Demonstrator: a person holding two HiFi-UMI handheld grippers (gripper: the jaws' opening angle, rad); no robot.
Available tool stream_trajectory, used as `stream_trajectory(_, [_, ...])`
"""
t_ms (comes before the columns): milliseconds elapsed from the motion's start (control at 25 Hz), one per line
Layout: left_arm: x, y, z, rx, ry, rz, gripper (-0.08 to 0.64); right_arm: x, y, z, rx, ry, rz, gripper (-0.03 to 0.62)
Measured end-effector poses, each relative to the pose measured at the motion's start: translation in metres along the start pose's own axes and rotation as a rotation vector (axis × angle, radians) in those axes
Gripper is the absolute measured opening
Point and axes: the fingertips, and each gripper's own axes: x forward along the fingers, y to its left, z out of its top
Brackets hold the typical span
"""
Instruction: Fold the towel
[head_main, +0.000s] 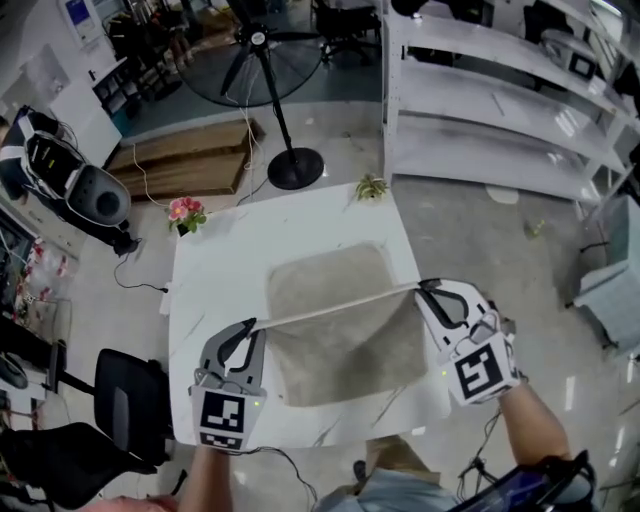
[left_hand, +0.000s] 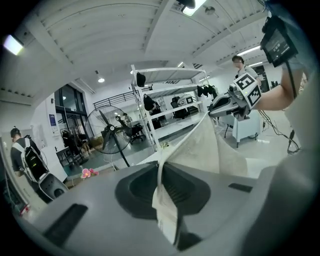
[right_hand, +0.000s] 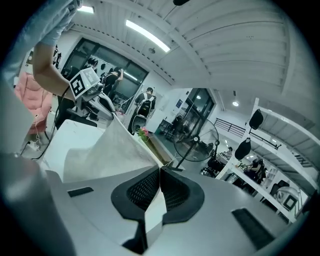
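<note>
Nearest the person, the left claw (head_main: 250, 326), at about 7 o'clock in the head view, and the right claw (head_main: 426, 288), at about 4 o'clock, are each clamped shut on a corner of the towel (head_main: 335, 350). Its edge runs taut between them, from the left claw toward 2 o'clock, lifted probably so that it can be carried across for a fold. Beneath and beyond that edge, toward 12 o'clock, the rest of the cloth lies on the white counter (head_main: 215, 270).

Bright, even light from ceiling strips (right_hand: 147, 36) fills my room; shadows are faint. My two gripper views bulge, with black corners and soft foregrounds.
</note>
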Motion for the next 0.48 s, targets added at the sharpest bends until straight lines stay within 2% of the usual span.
stream_trajectory(480, [0.103, 0.071, -0.046, -0.088, 0.084, -0.015, 0.031, 0.127, -0.016, -0.039, 0.043, 0.065, 0.038, 0.021])
